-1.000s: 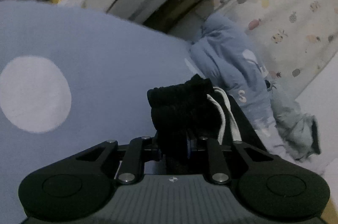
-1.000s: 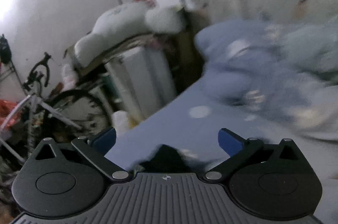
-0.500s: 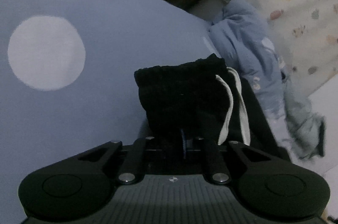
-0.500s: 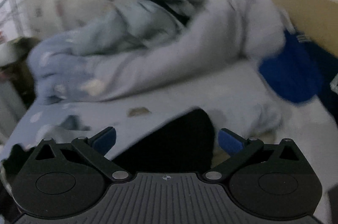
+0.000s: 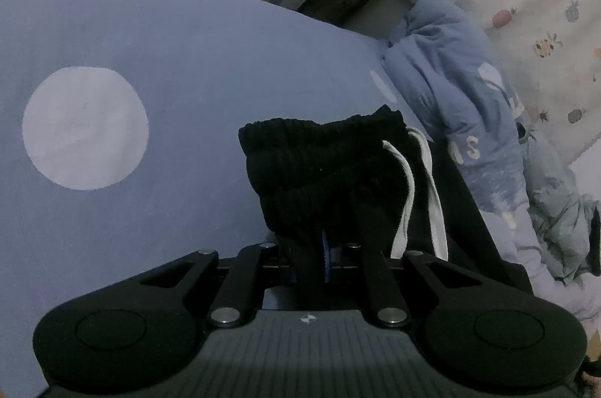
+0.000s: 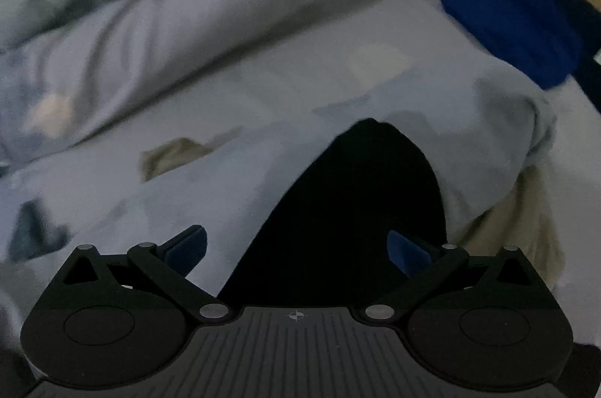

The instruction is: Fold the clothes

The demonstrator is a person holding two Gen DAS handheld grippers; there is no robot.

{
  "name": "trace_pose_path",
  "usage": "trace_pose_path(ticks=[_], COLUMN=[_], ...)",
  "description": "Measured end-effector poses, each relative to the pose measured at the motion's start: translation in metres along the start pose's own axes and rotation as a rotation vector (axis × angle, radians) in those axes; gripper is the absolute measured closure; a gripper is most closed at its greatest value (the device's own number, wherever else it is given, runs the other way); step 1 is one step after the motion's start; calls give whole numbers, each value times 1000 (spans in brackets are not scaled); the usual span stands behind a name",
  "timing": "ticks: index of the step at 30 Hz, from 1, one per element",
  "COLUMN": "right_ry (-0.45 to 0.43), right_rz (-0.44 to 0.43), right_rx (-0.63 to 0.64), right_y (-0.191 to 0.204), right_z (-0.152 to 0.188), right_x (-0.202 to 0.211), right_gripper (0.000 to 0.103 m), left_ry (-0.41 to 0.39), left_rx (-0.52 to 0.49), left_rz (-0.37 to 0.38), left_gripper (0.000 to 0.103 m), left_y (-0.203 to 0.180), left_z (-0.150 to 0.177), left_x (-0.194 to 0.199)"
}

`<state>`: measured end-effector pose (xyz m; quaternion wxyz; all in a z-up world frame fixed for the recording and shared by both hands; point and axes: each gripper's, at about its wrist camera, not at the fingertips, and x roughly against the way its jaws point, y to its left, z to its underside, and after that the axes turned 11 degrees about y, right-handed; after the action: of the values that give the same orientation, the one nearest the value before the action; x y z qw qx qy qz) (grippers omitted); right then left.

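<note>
We pinch the black trousers at the waistband, other end free

Our left gripper (image 5: 325, 259) is clenched on the soft, light black trousers (image 5: 330, 172), drawstring (image 5: 432, 195) dangling right of it. Our right gripper (image 6: 296, 247), jaws wide and starting to close, straddles the limp leg end (image 6: 360, 195); a rumpled duvet (image 6: 188, 33) crowds beyond.

One black garment (image 5: 323, 169); two white drawstrings (image 5: 407, 195); two hand-held grippers (image 5: 325, 261).

The left gripper (image 5: 326, 261) is clamped on black trousers (image 5: 323, 165) — ribbed waistband bunched, white drawstring (image 5: 432, 187) dangling — above a blue bed sheet (image 5: 210, 67) with a white circle (image 5: 84, 127).
</note>
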<state>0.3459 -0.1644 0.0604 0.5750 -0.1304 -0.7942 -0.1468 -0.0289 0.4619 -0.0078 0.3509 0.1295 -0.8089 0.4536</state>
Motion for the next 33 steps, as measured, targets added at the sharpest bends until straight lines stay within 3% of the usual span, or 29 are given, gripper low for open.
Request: trace_pose_path(ticks=[1,2,4,5,8,12,15,19,24,29,33], right_ry=[6,14,17,-9,-143,-266,-316,-327,-335,-189,-63], right_rz=[35,60,36,5,-86,-205,-241,-257,-295,-284,-261], right_rx=[-8,-29,-57,-55,-36,-82,-140,-203,-285,-447,-450], right_y=[1,-2,-13,-20,-54,-127,-181,-237,-280,-303,-296], right_z=[-1,0,4,8,35,90,149,226,317,389,429], right_x=[-6,-10,-7,1,51,134,189,224,210,154,126], right_gripper=[22,57,91,98,100,100,100,100,100,100,100], left_ry=[1,2,3,4,2,-8,-24,-57,-95,-121,-158], left_rx=[3,7,11,13,18,26,35,60,64,78,99], left_rz=[3,7,16,21,50,102,137,186,226,214,199], left_gripper=[89,89,89,89,90,91,92,93,93,93,93], left_y=[0,0,2,3,4,7,6,2,-8,-14,-19], left_z=[-1,-1,-2,-3,-7,-17,-25,-37,-50,-53,-62], left_x=[-1,-2,-3,-4,-3,4,16,35,65,86,98])
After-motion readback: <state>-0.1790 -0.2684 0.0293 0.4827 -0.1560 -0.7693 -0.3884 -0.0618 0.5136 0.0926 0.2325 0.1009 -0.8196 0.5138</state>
